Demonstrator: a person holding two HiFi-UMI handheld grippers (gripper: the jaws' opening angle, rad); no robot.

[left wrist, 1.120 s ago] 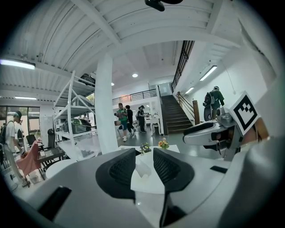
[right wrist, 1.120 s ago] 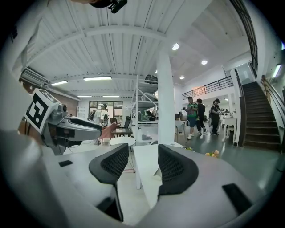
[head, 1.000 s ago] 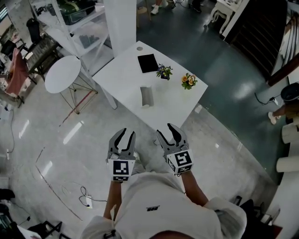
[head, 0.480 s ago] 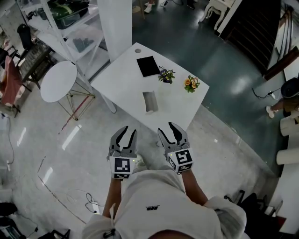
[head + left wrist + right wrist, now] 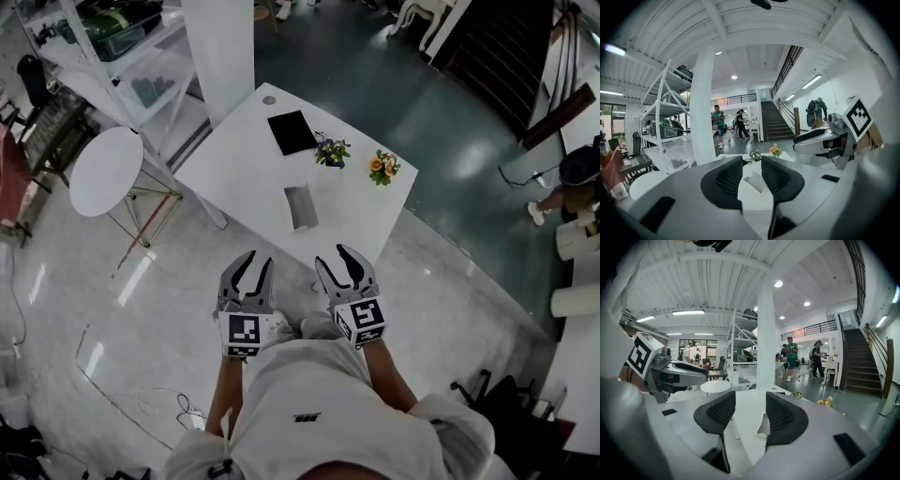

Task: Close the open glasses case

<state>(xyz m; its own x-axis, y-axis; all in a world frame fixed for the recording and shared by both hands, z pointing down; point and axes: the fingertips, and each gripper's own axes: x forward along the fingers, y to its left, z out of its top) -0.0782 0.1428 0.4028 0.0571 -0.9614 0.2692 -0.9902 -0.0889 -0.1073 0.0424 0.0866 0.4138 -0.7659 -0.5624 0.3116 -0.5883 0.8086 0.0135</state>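
Observation:
The open glasses case (image 5: 300,206), grey and box-like, lies on the white table (image 5: 244,159) ahead of me. Both grippers hang in the air short of the table's near corner. My left gripper (image 5: 251,272) is open and holds nothing. My right gripper (image 5: 341,267) is also open; its jaws have just been closing a little, with nothing between them. In the left gripper view the case (image 5: 757,183) shows beyond the left gripper (image 5: 751,164). In the right gripper view the case (image 5: 764,425) sits past the right gripper (image 5: 750,399).
On the table are a black pad (image 5: 292,132) and two small flower pots (image 5: 329,150) (image 5: 380,166). A round white side table (image 5: 106,171) stands to the left, with a white pillar (image 5: 221,47) and shelving (image 5: 122,56) behind. People walk in the far hall.
The person and both grippers have moved forward toward the table, which now lies closer in the head view. Both grippers stay side by side and empty.

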